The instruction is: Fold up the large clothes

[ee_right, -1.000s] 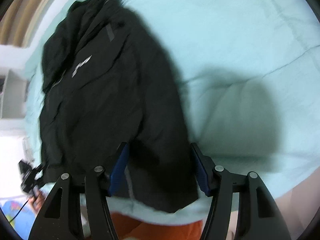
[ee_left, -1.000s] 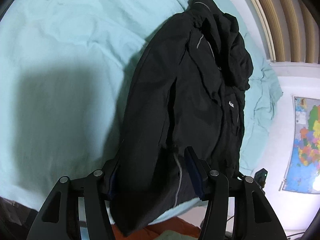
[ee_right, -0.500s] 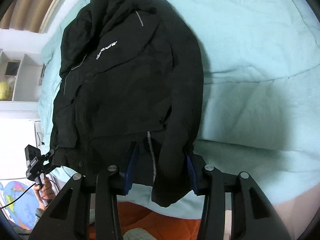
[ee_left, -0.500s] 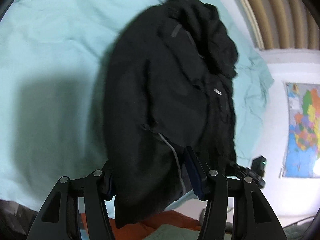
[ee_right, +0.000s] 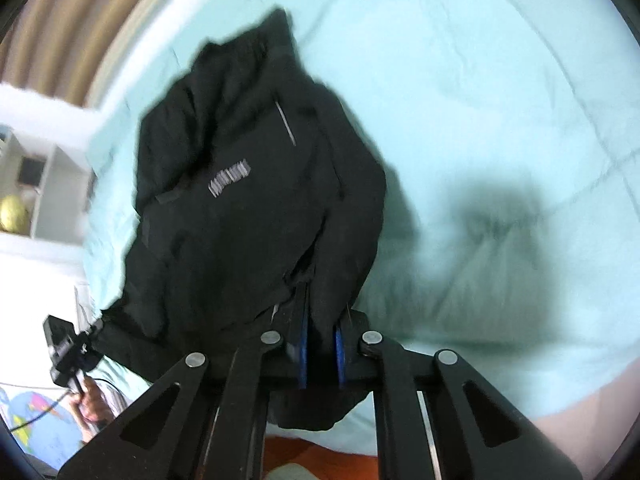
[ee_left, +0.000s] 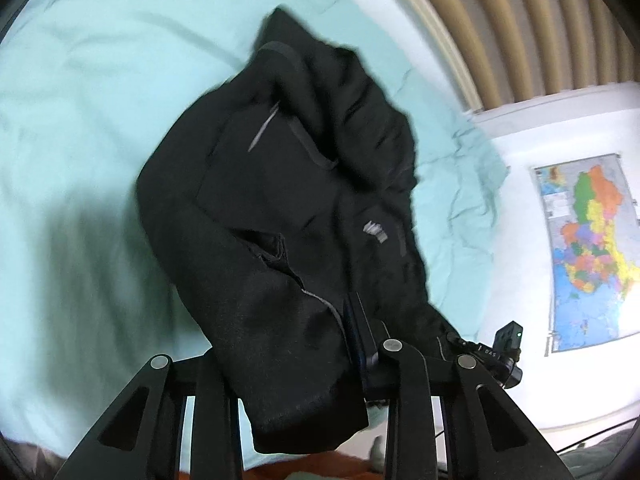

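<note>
A black jacket (ee_left: 280,200) with grey lettering lies lengthwise on a pale turquoise bed cover (ee_left: 80,120), collar far, hem near me. My left gripper (ee_left: 288,332) has its jaws closing on the hem's left corner; fabric fills the gap and hides the left finger. In the right wrist view the jacket (ee_right: 240,220) hangs up from the cover (ee_right: 480,100), and my right gripper (ee_right: 320,316) is shut on a fold of the hem's right corner. Both corners are raised off the bed.
A slatted wooden headboard (ee_left: 520,20) runs behind the bed. A coloured map (ee_left: 584,248) hangs on the white wall, and a white shelf (ee_right: 32,184) stands beside the bed. A hand (ee_right: 92,404) holds the other gripper. An orange cloth (ee_right: 320,456) lies below the bed's near edge.
Both grippers have gone from open around the hem to closed on it. They have risen, and the near end of the jacket has lifted off the cover.
</note>
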Demonstrator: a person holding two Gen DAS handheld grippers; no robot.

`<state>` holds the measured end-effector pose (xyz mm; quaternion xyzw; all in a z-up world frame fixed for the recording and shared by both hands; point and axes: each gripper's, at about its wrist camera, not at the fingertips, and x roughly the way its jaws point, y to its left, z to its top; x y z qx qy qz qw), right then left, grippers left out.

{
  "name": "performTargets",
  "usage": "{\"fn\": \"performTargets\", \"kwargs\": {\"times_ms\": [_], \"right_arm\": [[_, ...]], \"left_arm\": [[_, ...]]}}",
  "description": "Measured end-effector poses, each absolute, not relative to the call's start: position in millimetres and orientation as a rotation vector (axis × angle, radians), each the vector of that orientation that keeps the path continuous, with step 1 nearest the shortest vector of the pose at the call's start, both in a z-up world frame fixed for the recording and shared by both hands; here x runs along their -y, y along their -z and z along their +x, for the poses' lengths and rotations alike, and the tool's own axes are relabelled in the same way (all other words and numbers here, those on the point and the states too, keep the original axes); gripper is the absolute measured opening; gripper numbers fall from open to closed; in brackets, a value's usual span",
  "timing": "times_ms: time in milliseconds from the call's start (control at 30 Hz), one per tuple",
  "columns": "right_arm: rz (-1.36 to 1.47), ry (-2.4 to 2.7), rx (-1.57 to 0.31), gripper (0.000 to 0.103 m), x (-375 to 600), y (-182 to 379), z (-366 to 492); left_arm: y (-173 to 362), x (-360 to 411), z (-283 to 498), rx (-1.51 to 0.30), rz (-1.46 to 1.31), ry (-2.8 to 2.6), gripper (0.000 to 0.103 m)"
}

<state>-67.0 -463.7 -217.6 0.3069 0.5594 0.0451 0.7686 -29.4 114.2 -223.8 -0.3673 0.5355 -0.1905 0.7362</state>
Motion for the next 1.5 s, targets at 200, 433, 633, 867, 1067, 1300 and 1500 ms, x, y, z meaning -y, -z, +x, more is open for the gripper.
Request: {"fn": "performTargets", "kwargs": {"times_ms": [200, 433, 633, 867, 1067, 1300, 1500], "right_arm": [[0.645, -0.147, -1.132, 0.013, 457, 180, -21], [0.588, -0.171, -1.026, 0.013, 458, 133, 51], [0.539, -0.143, -0.938, 0.013, 468, 94, 136], [0.521, -0.063, -0.978, 0.015, 469, 108, 261], [0.556, -0.013, -1.12, 0.034, 462, 184, 355], [0.533, 0.027, -1.271, 0.036, 446, 274, 404], [0.543, -0.006, -1.272, 0.038, 451, 272, 409]], "left_arm": [[183, -113, 8, -1.07, -0.779, 0.449, 0.031], [140, -129, 76, -0.94, -0.752, 0.465, 0.031], [108, -133, 159, -0.882, -0.712, 0.427, 0.031], [136, -129, 275, -0.921, -0.734, 0.339, 0.031], [225, -105, 364, -1.107, -0.638, 0.198, 0.033], [304, -88, 387, -1.227, -0.634, 0.193, 0.033], [296, -94, 383, -1.223, -0.644, 0.244, 0.033]]}}
